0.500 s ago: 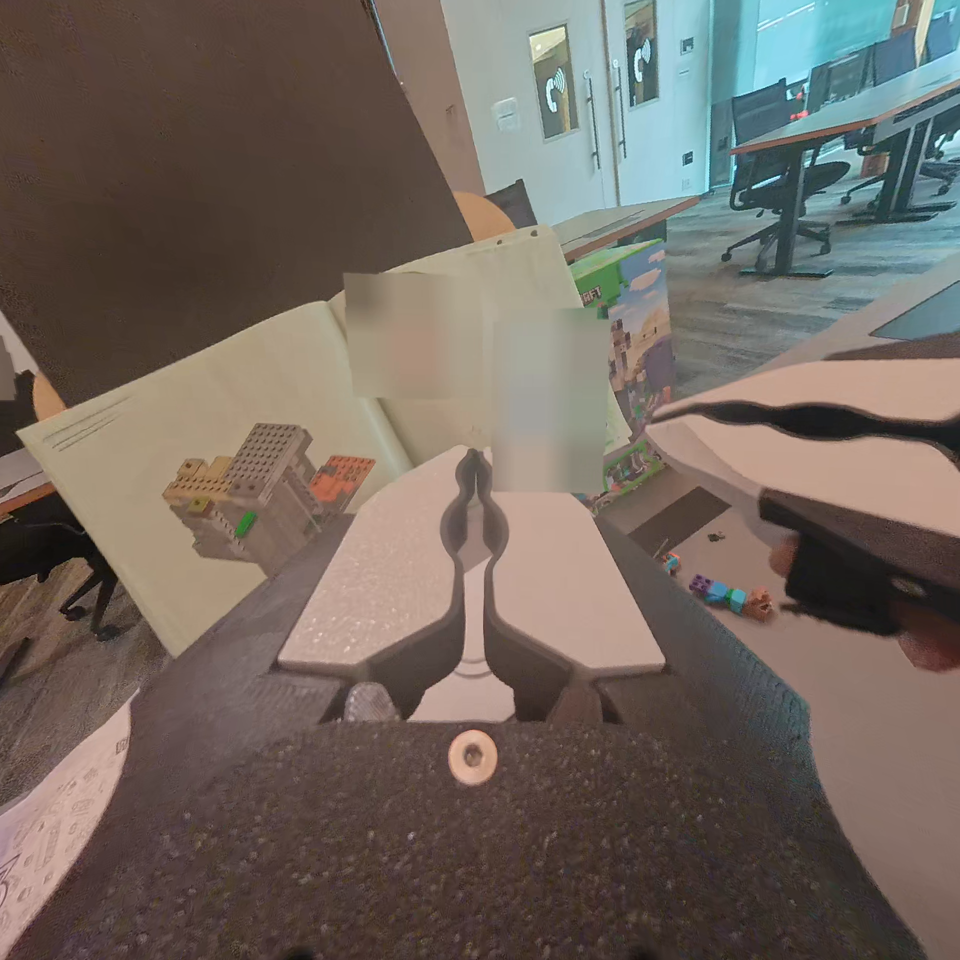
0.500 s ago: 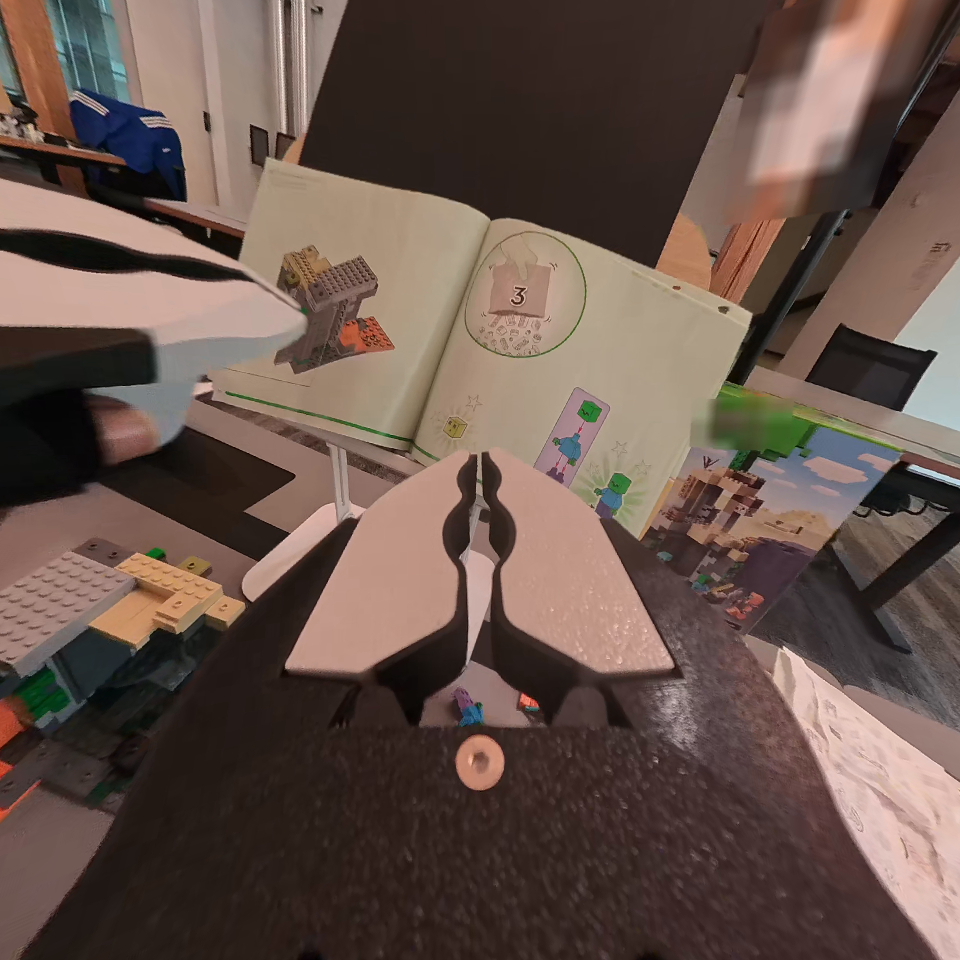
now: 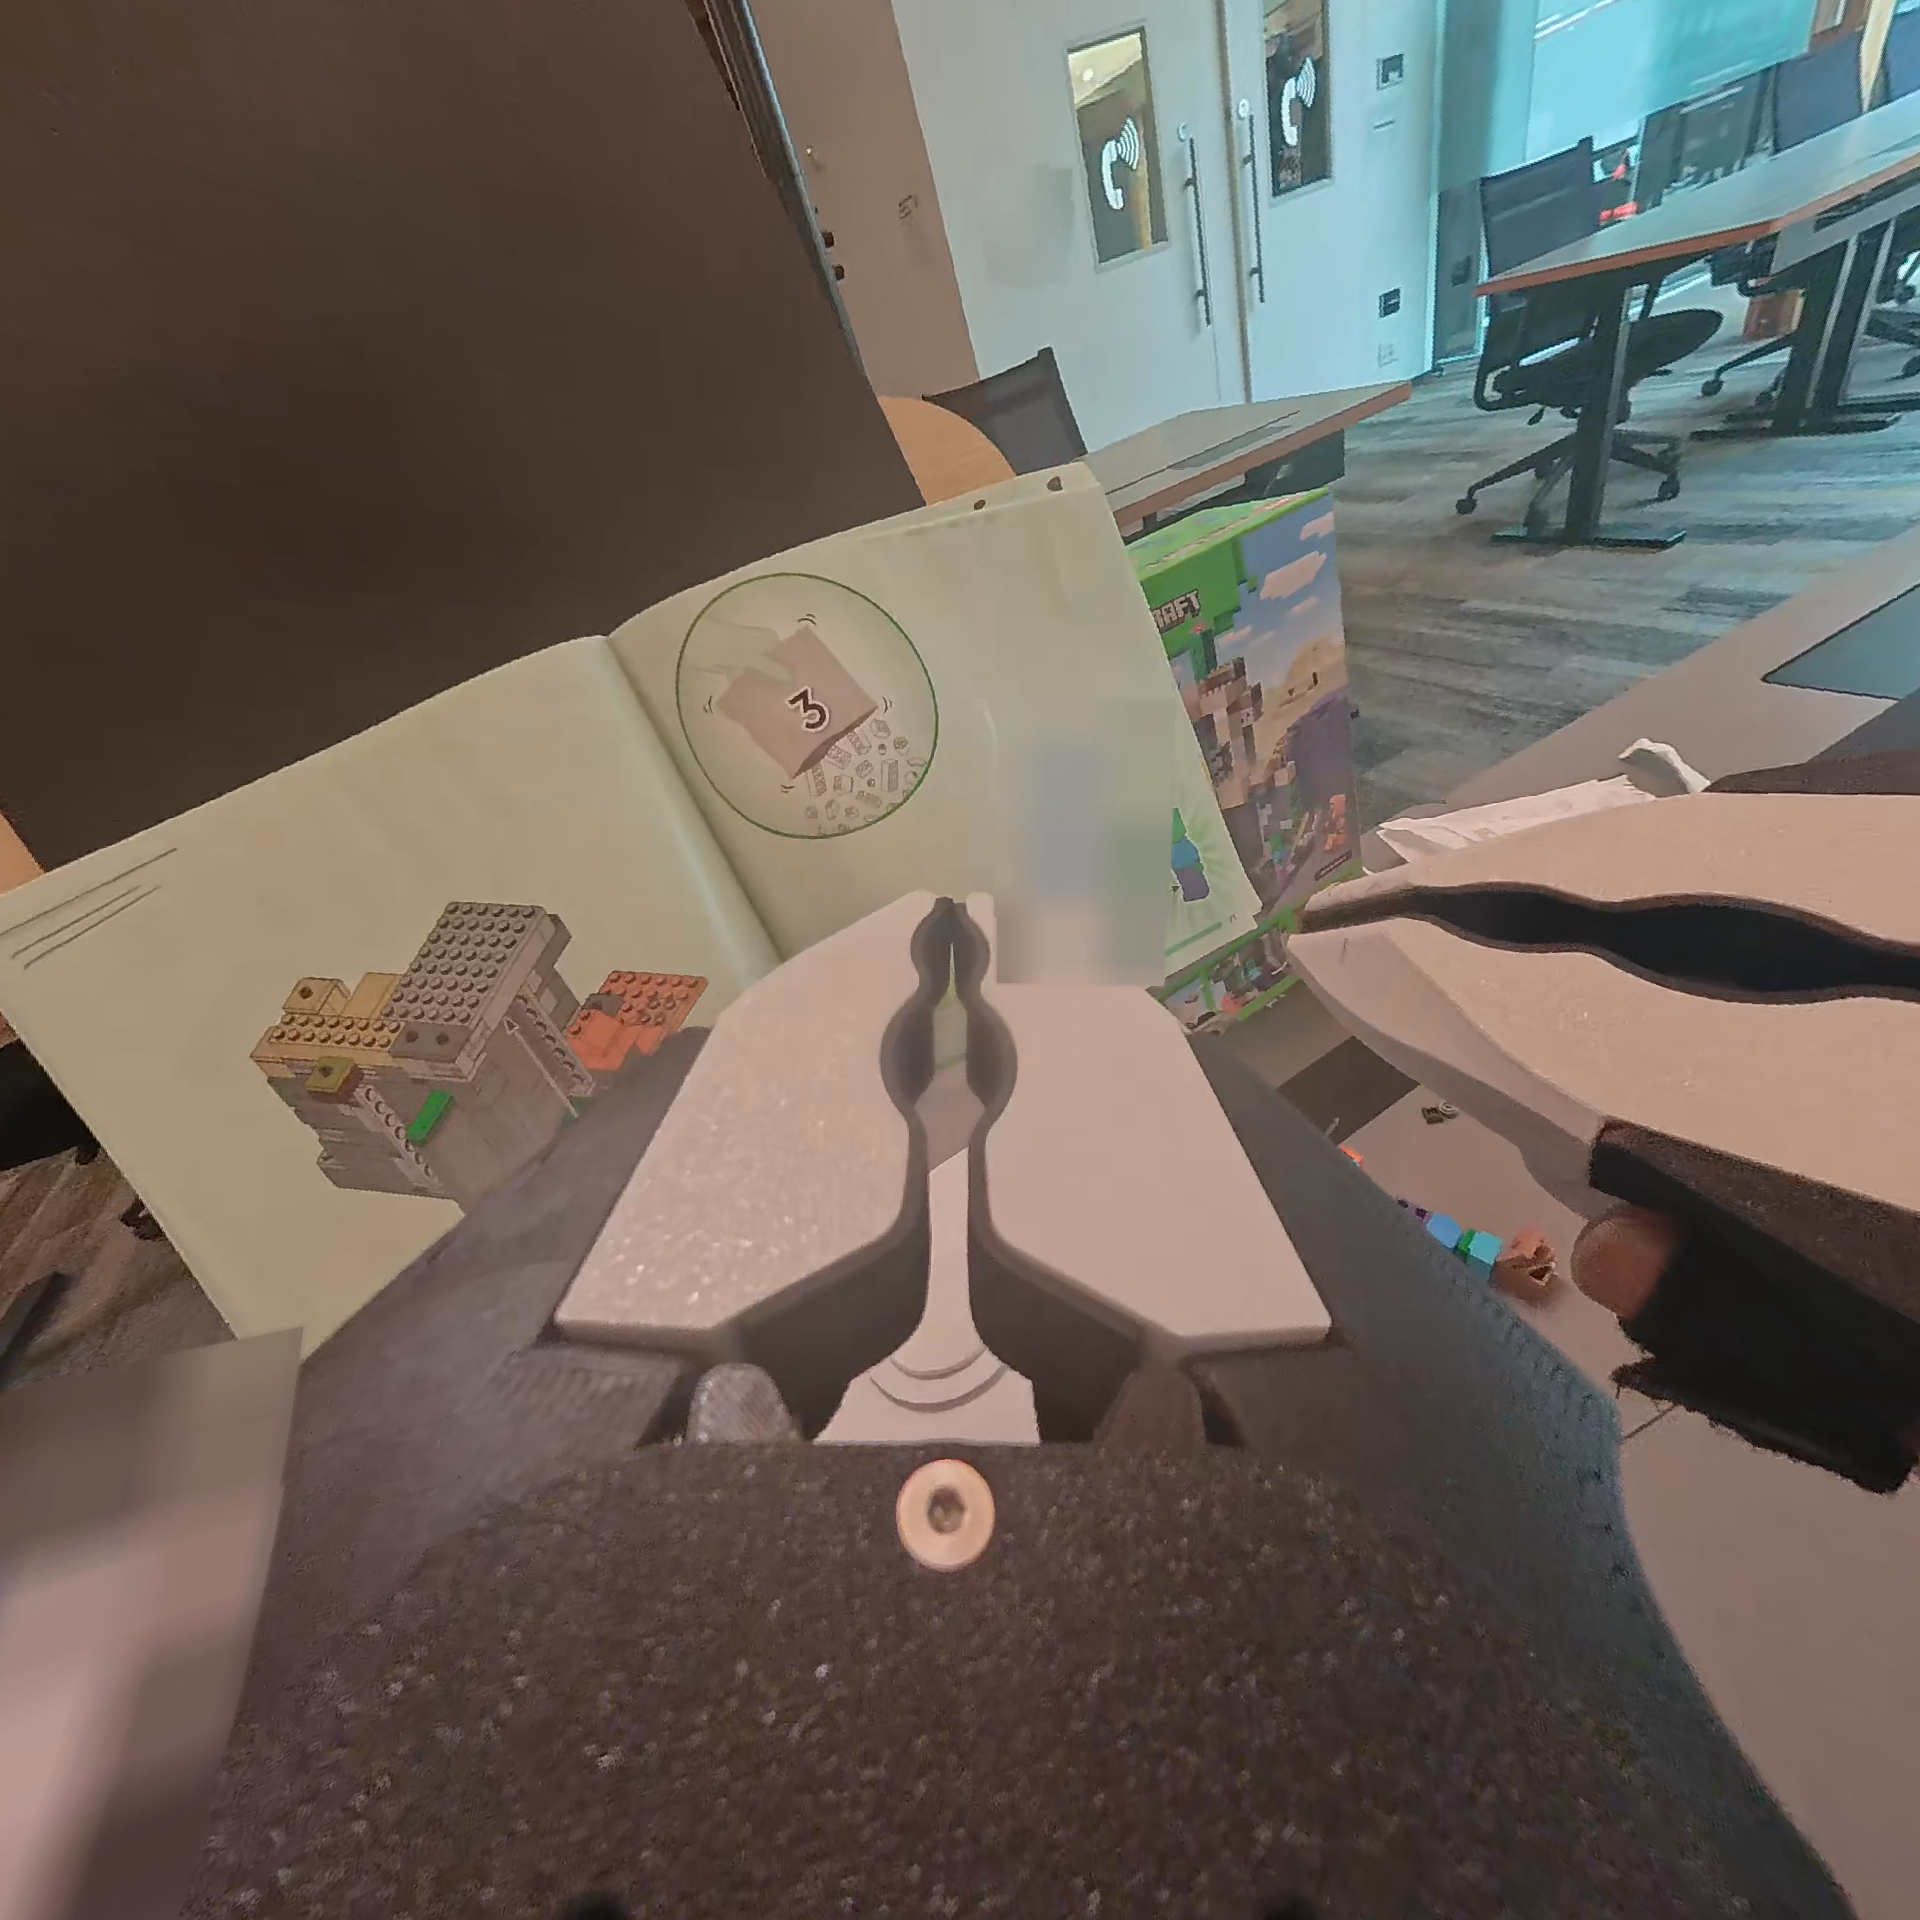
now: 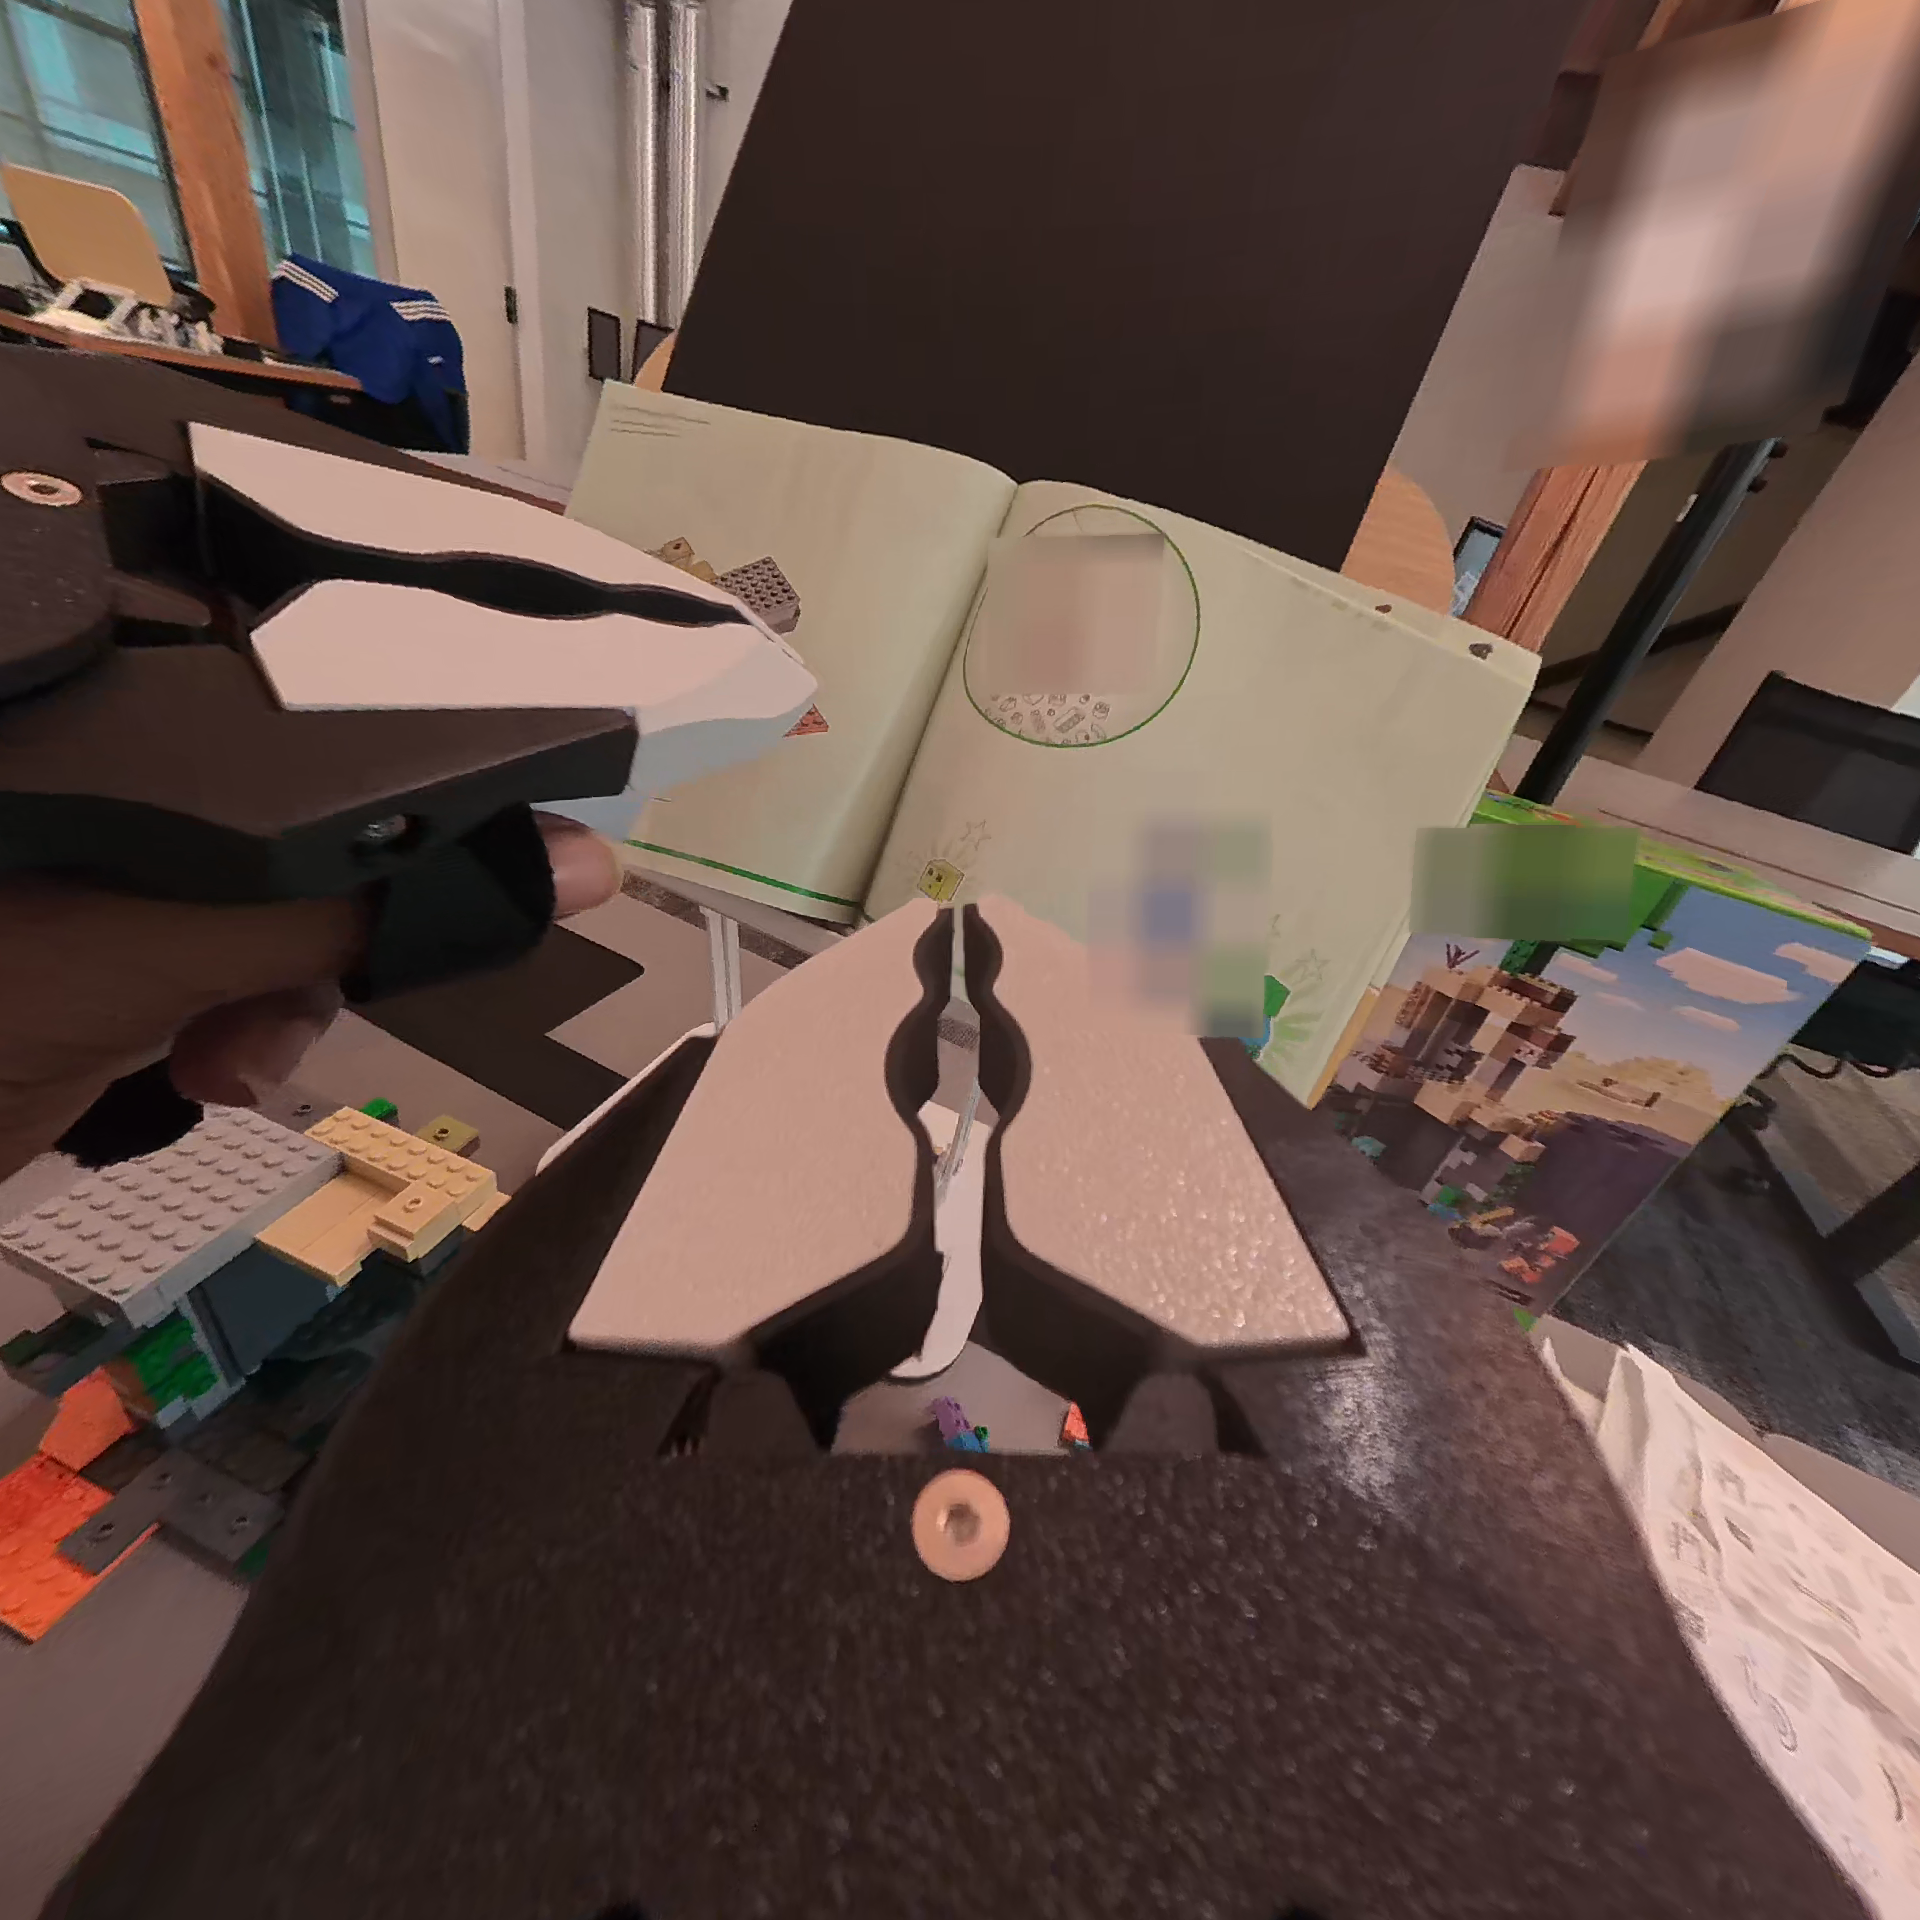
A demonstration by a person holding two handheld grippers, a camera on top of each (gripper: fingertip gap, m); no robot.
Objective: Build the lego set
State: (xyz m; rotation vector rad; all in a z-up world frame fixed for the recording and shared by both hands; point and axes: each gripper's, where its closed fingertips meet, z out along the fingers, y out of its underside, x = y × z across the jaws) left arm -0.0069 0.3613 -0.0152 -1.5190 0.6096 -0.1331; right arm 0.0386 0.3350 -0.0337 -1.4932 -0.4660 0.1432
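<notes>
Both grippers clenched bare before open booklet (image 3: 644, 831).
Left gripper (image 3: 948, 914), right gripper (image 4: 956, 914); printed box (image 4: 1579, 1091) beside booklet; brick model (image 4: 239, 1226) only in right view.

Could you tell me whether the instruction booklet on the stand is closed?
No, the instruction booklet stands open, both pages showing either side of its spine.

Open pale-green instruction booklet (image 3: 540, 831) propped upright on white stand (image 4: 724, 961).
</notes>
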